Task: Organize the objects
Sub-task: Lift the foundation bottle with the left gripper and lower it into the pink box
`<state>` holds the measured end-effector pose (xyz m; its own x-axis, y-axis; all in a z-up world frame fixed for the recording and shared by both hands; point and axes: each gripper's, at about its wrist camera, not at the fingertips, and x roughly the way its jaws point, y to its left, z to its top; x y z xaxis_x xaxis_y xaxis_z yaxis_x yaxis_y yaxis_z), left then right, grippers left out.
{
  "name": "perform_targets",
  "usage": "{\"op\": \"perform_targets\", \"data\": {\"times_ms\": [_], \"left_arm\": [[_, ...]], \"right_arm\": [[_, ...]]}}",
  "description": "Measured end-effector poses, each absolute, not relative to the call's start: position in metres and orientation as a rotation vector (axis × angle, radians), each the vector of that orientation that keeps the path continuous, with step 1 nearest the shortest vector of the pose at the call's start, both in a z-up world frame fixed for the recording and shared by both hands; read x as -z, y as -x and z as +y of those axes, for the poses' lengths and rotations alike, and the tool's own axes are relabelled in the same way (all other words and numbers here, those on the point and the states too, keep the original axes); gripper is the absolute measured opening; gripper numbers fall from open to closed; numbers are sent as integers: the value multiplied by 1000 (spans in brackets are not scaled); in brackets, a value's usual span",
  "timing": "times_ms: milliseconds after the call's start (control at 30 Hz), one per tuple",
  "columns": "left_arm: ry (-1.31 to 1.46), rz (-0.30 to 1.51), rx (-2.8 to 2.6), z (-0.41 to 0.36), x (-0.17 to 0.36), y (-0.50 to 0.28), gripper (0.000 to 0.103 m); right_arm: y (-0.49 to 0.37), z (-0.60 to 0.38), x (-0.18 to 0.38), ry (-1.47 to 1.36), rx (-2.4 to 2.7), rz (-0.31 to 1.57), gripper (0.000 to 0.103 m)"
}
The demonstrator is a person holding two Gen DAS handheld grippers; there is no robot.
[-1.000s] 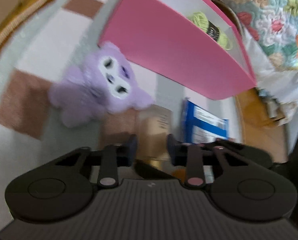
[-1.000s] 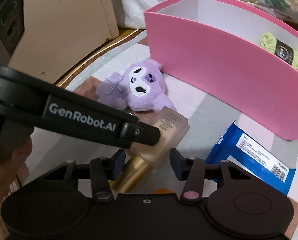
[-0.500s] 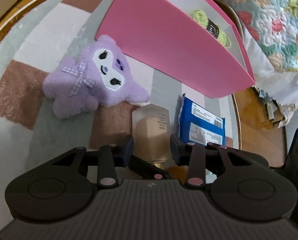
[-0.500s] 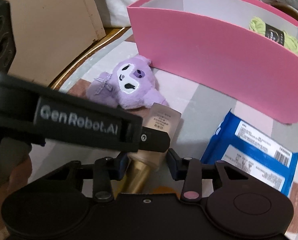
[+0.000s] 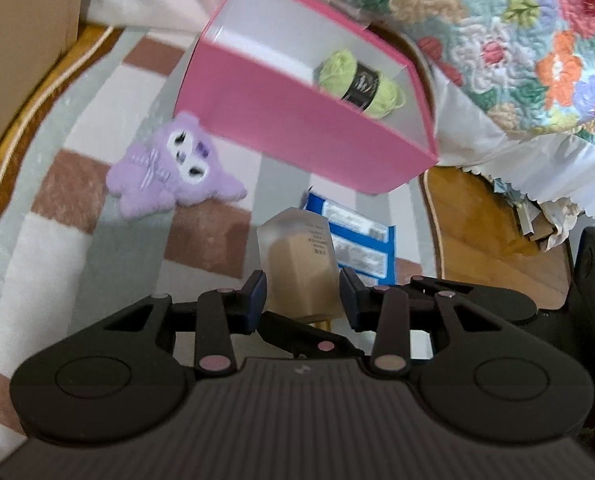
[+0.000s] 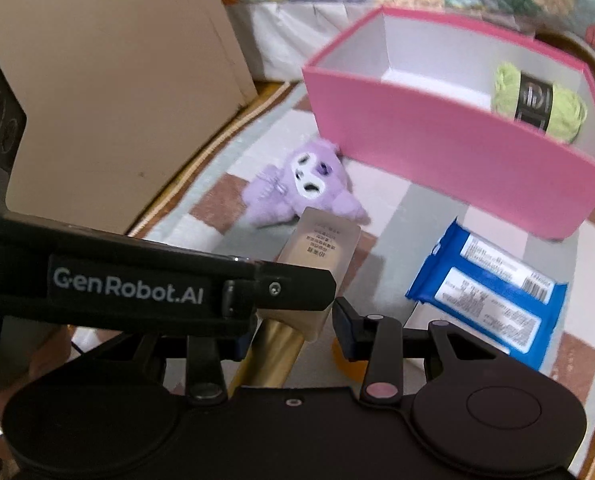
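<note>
A checkered rug (image 5: 201, 236) carries the pink box (image 6: 449, 156), which stands open with a green yarn skein (image 6: 537, 100) inside at one end. Near the box's front wall lie a purple plush toy (image 6: 297, 188) and a blue packet (image 6: 493, 292), well apart. The frosted bottle (image 5: 301, 264) of beige liquid with a gold cap (image 6: 269, 352) is off the rug, clenched at once by the left tongs (image 5: 302, 300) and the right tongs (image 6: 293, 324), both grasping its body.
</note>
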<state>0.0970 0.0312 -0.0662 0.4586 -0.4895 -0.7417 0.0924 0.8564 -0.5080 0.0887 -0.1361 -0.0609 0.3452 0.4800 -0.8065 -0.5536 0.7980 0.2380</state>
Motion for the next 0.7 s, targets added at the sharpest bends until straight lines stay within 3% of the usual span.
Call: {"op": "perform_targets", "data": {"times_ms": [700], "left_arm": [[264,852,398,-20,-84,-165,38]], "right_arm": [[-154,-167,-73,128,-680,809,46]]}}
